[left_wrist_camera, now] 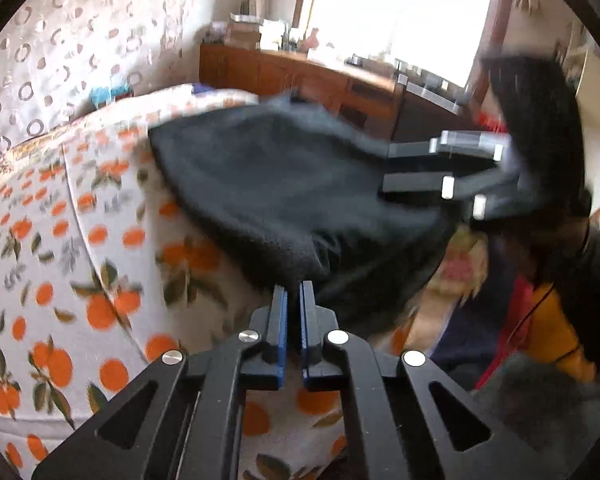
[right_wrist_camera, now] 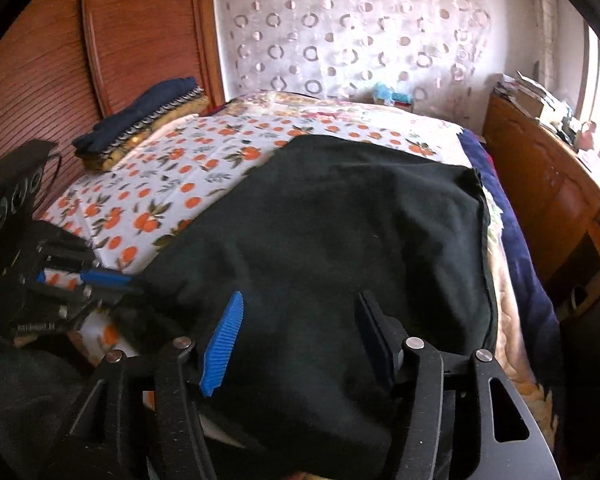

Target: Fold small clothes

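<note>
Left wrist view: left gripper (left_wrist_camera: 294,300) with blue-padded jaws nearly closed, pinching the near edge of the dark garment (left_wrist_camera: 284,196); cloth lifted and stretched toward the right gripper (left_wrist_camera: 428,168), seen side-on at the far corner, image blurred there, hold on that corner not clear from this view.

Right wrist view: right gripper (right_wrist_camera: 300,336) with jaws spread wide, blue ribbed pad (right_wrist_camera: 222,344) on one side, dark pad on the other, nothing clamped between them; dark garment (right_wrist_camera: 340,240) draped across the orange-print bedsheet (right_wrist_camera: 172,168), hanging over the near edge of the bed. Left gripper (right_wrist_camera: 108,280) at the cloth's left margin, blue fingers closed against the hem. Stack of folded clothes (right_wrist_camera: 140,124) well apart, at the far corner beside the wooden wardrobe (right_wrist_camera: 100,40).

Step in hand, as judged: spreading and squaring the garment before the first fold, one corner secured, the other apparently free. Next move, as judged: closing of the right jaws on the matching edge, then an even pull to flatten the cloth on the sheet; slack fabric and the overhang at the bed edge as likely sources of a crooked fold.
</note>
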